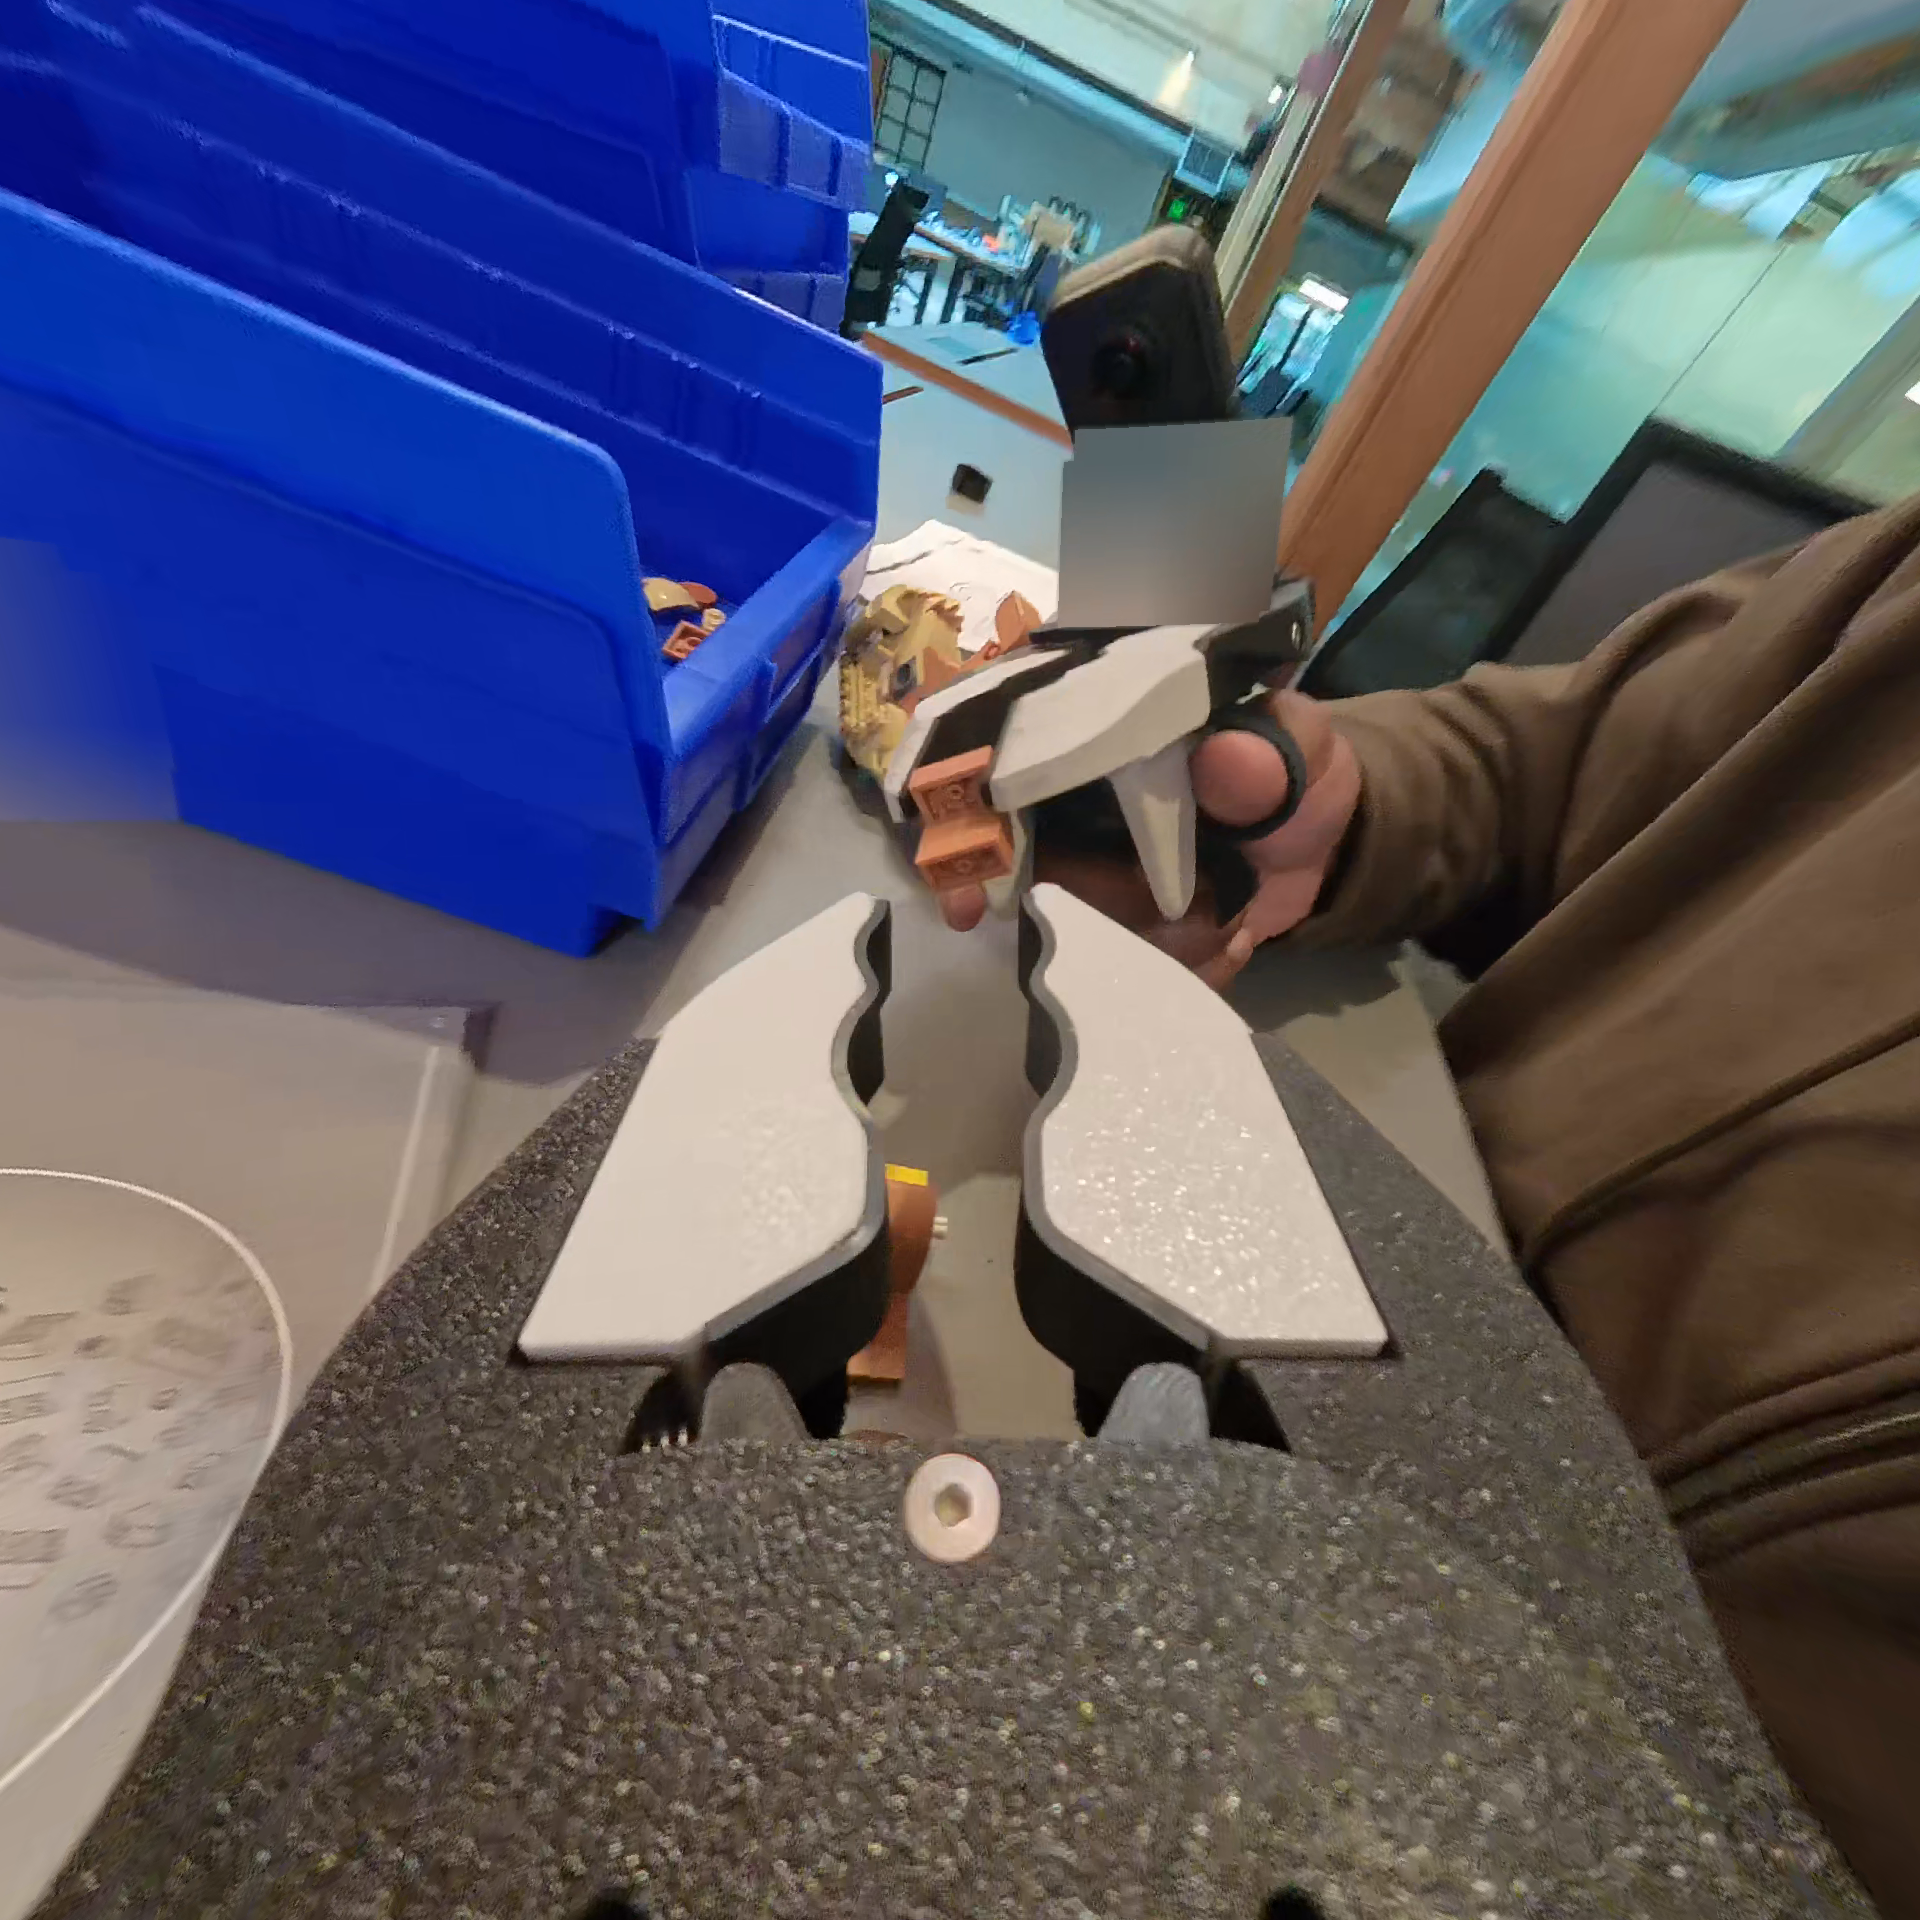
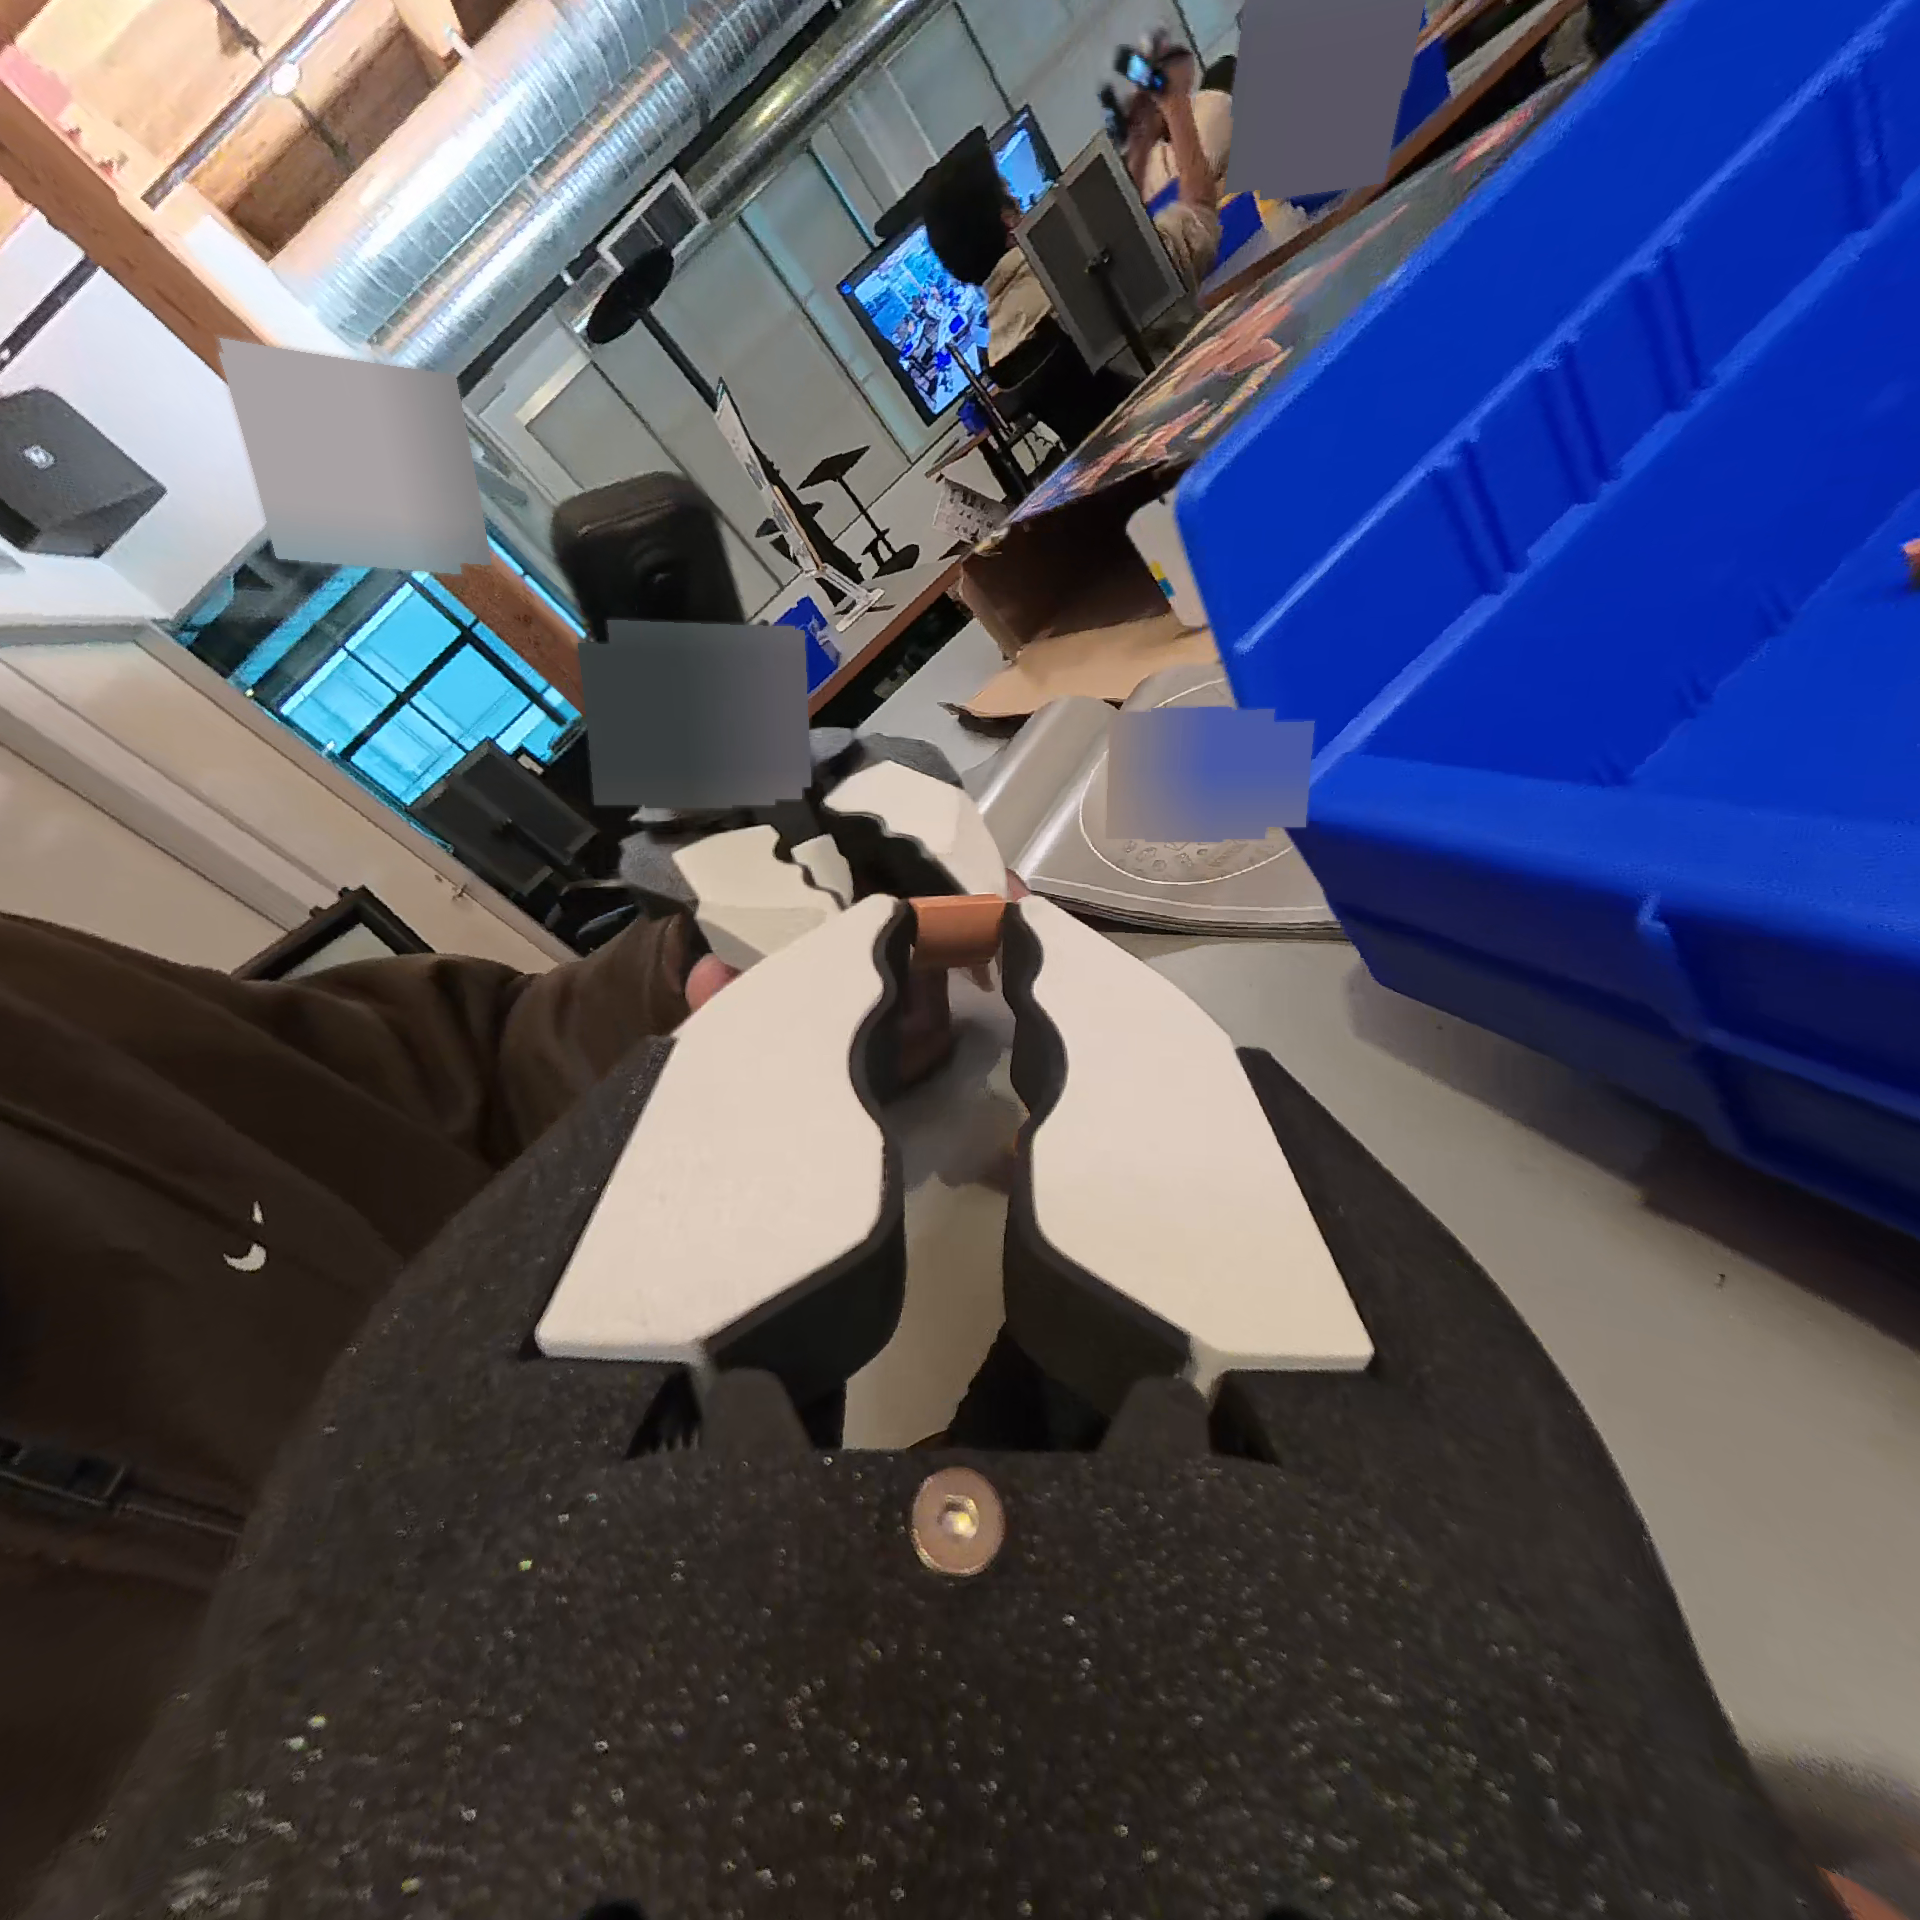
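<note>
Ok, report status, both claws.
Left claw open, bare. Right claw shut on brown brick piece. Blue bins beside; nothing between the claws.

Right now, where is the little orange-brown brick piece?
The orange-brown brick piece is pinched in the right claw, held above the grey table, just right of the blue bins and just beyond the open left claw.

Blue bins (image 1: 416, 468), tan brick model (image 1: 894, 675), grey booklet (image 2: 1164, 852), cardboard (image 2: 1060, 603), distant monitor (image 2: 914, 312)
</note>
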A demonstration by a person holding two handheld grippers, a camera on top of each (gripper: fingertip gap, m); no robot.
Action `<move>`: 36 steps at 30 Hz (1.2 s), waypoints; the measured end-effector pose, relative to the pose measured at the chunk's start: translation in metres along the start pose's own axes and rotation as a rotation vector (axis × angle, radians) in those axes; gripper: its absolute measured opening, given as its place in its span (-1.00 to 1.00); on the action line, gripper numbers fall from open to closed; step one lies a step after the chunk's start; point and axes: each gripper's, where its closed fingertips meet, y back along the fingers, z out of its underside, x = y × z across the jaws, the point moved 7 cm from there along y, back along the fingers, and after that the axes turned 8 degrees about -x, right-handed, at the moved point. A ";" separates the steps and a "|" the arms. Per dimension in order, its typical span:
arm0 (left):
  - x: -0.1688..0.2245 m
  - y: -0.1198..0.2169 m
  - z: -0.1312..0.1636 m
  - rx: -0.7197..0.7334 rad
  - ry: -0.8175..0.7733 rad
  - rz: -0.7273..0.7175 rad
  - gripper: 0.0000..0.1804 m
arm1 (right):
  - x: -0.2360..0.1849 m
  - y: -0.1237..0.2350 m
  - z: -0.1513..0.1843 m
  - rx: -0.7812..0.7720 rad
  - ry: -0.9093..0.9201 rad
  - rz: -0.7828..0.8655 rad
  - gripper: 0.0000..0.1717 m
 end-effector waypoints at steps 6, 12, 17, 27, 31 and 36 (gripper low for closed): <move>0.002 -0.002 0.000 0.023 0.110 0.125 -0.72 | -0.009 -0.003 0.002 -0.020 0.092 -0.006 -0.81; 0.006 -0.001 0.000 0.028 0.063 0.145 -0.81 | -0.015 -0.004 0.003 -0.031 0.153 -0.019 -0.81; 0.009 0.002 -0.003 0.073 0.052 0.193 -0.82 | -0.022 -0.002 0.002 -0.007 0.165 -0.048 -0.81; 0.006 0.010 -0.006 0.174 0.140 0.293 -0.82 | -0.023 0.008 -0.005 0.085 0.158 -0.034 -0.81; -0.009 0.026 -0.011 0.229 0.170 0.246 -0.82 | -0.011 0.029 -0.025 0.159 0.134 -0.007 -0.81; -0.001 0.011 -0.005 0.129 0.116 0.211 -0.82 | -0.023 0.028 -0.038 0.093 0.296 0.186 -0.80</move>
